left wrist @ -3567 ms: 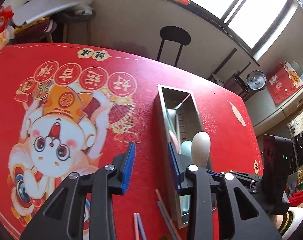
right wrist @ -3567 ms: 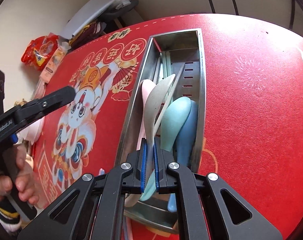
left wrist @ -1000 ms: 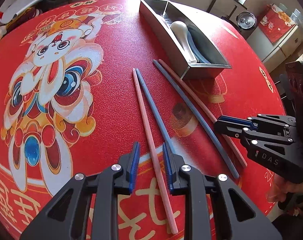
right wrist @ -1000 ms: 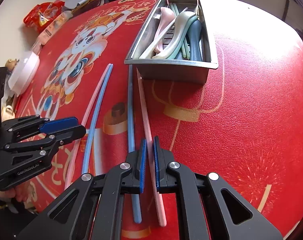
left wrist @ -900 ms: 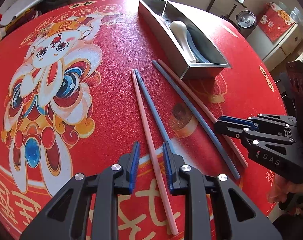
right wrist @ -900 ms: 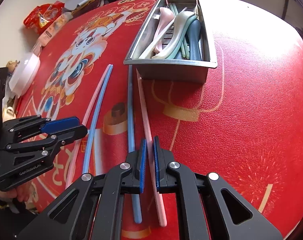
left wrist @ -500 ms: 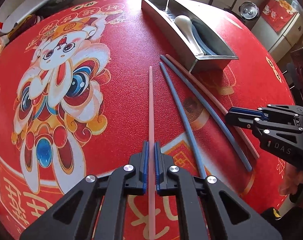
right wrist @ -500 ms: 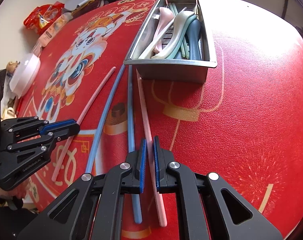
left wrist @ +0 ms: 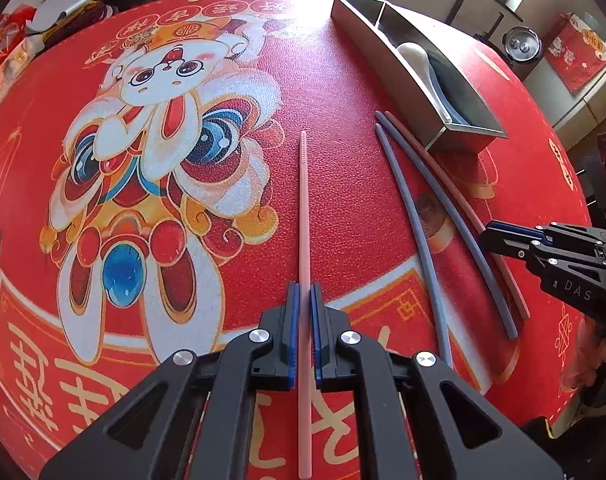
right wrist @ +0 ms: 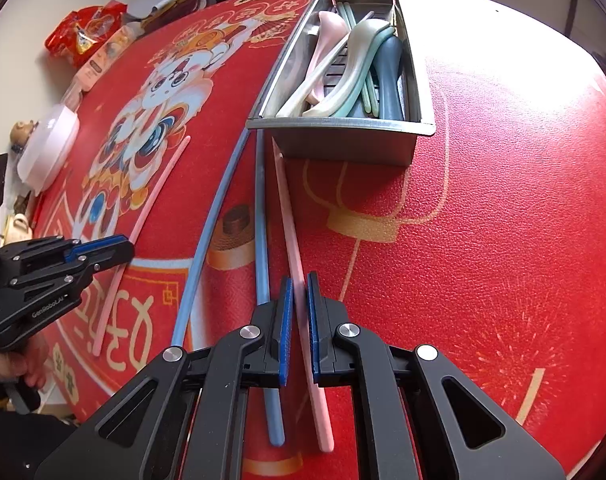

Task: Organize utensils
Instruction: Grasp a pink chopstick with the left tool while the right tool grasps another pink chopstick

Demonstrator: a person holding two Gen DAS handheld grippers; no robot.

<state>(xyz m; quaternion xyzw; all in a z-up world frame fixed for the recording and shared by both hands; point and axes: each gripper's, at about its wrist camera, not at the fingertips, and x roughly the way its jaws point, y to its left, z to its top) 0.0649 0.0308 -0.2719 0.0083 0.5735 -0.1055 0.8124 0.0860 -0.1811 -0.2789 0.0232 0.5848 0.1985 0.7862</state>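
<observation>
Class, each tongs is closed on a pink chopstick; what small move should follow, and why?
Probably lift both and carry them toward the steel tray. The left tongs pinch one pink chopstick, the right tongs another, and the tray already holds spoons. Two blue chopsticks remain on the cloth.

Black hand-held gripper (left wrist: 304, 332), blue pads (left wrist: 291, 320)

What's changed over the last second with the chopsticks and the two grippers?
The left gripper closed on the left pink chopstick and swung it away from its blue partner, which stayed lying. The right gripper stayed shut on the other pink chopstick; the tray is unmoved.
</observation>
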